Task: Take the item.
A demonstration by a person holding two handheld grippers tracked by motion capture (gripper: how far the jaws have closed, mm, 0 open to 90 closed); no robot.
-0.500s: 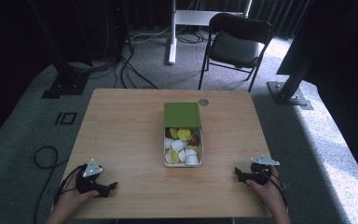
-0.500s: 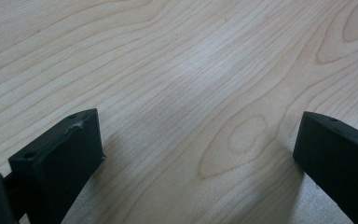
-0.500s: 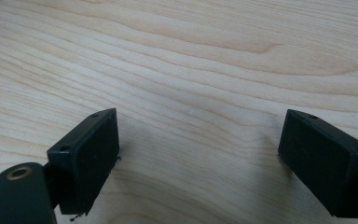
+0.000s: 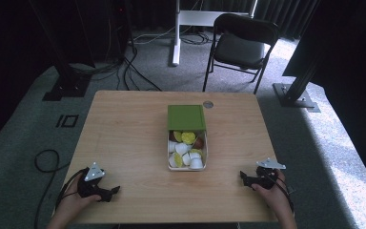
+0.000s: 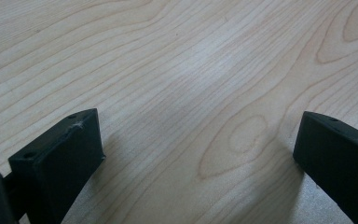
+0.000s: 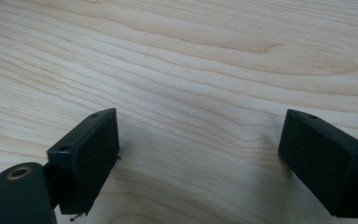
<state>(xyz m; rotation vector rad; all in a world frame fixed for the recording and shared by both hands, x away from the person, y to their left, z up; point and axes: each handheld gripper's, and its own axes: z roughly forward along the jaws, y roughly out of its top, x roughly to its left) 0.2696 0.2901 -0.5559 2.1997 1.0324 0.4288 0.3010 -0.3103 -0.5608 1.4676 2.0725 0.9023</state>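
Capsule box [image 4: 187, 149] sits mid-table, well apart from left tool [image 4: 112, 192] and right tool [image 4: 243, 177], both spread wide, empty.

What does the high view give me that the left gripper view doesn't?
High view alone: the white box of capsules at the table's middle, its green lid slid back, the right gripper near the front right corner, and a chair beyond. Left gripper view alone: nothing between the wide-open jaws, just wood grain. Both: the left gripper and the wooden table.
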